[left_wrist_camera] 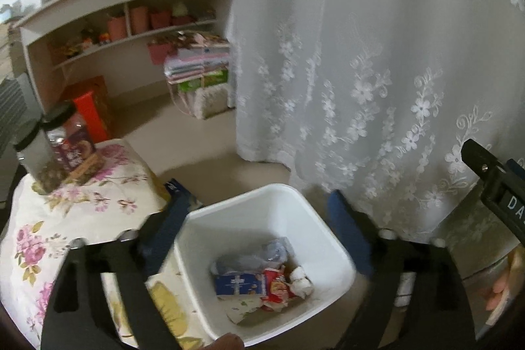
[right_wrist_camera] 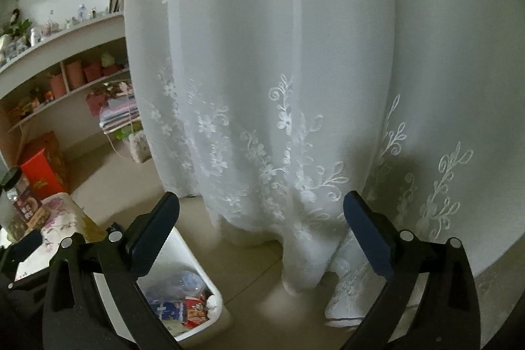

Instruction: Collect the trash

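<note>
white embroidered curtain (right_wrist_camera: 295, 71) filled the far side of the room, with a white trash bin (left_wrist_camera: 229, 218) on the floor near you.

your left gripper (left_wrist_camera: 259, 215) hung over the bin, jaws spread wide and holding nothing; inside lay a blue packet (left_wrist_camera: 238, 282), a red wrapper (left_wrist_camera: 277, 284), crumpled white tissue (left_wrist_camera: 302, 281) and a clear plastic bag (left_wrist_camera: 259, 255). your right gripper (right_wrist_camera: 262, 228) was to the right of the bin, facing the curtain hem, jaws likewise spread and empty. left of the bin stood a floral-covered table (left_wrist_camera: 82, 212) with two dark-lidded jars (left_wrist_camera: 52, 146) on its far corner, and shelves (left_wrist_camera: 124, 31) lined the far left wall.
</note>
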Tool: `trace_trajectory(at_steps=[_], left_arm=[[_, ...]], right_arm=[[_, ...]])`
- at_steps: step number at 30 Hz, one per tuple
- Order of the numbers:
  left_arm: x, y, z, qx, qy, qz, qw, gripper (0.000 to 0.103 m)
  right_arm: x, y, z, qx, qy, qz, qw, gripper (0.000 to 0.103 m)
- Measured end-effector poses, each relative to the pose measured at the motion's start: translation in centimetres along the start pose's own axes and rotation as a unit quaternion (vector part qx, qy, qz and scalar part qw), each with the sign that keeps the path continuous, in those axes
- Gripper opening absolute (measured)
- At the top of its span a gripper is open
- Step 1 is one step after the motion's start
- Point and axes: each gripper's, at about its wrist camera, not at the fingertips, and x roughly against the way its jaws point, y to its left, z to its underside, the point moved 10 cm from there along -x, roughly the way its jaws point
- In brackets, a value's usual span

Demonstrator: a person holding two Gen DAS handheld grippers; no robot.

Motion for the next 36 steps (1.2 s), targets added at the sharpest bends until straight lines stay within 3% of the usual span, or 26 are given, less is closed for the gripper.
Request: trace_trajectory(at_steps=[5, 16, 31, 36], left_arm=[[2.7, 3.7, 0.0, 0.019, -0.02, -0.033, 0.9991, 0.096], [8.9, 14.0, 2.2, 0.063, -0.038, -0.103, 0.992, 0.096], [13.1, 26.7, 7.6, 0.117, -0.015, -0.172, 0.9781, 0.096], [14.3, 30.1, 8.8, 0.133, -0.01, -0.196, 0.9715, 0.096]], right_arm=[[2.2, 1.9, 0.1, -0.002, -0.02, -0.013, 1.0, 0.096], [7.5, 10.7, 2.4, 0.029, -0.019, -0.08, 0.996, 0.096], [11.6, 23.9, 7.3, 0.095, 0.01, -0.15, 0.984, 0.096], [12.9, 27.3, 8.1, 0.121, -0.022, -0.163, 0.979, 0.096]])
